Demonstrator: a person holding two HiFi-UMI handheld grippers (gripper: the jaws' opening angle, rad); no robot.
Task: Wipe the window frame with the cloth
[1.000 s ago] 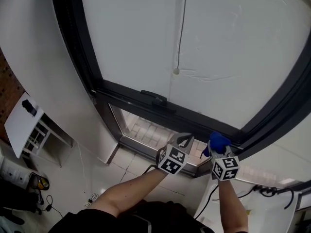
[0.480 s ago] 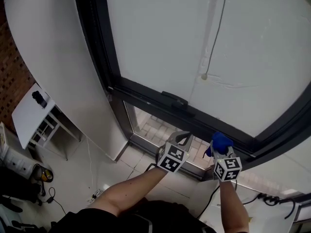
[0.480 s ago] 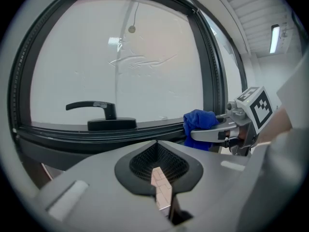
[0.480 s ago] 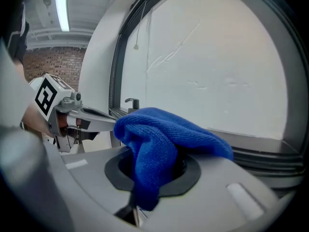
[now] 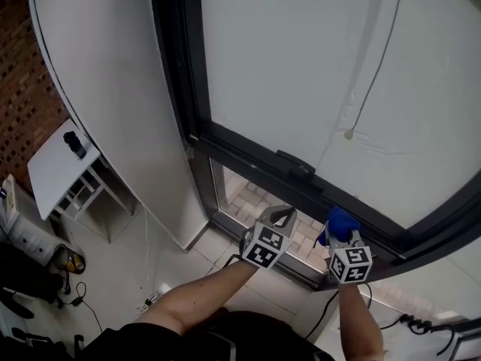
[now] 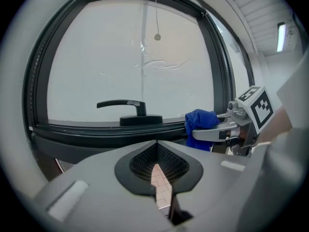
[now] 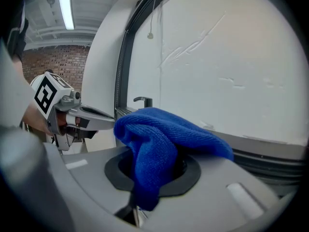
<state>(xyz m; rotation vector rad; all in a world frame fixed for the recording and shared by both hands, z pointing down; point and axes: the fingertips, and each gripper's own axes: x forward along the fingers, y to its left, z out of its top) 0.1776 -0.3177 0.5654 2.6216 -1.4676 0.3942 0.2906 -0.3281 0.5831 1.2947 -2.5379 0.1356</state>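
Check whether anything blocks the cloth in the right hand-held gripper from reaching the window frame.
Nothing visible does. The blue cloth, clamped in the right hand-held gripper, faces the window frame with only air between; the window handle sits farther left.

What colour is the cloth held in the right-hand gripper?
Bright blue; the cloth shows best in the right gripper view.

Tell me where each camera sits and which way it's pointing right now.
Head view: on the person's head, looking steeply down at the window frame; both forearms, left claw and right claw show.
Left gripper view: rides the left claw, facing the window handle; its own shut jaws show below.
Right gripper view: rides the right claw, facing along the window frame; its jaws grip the blue cloth.
Shared: each gripper view shows the other claw.
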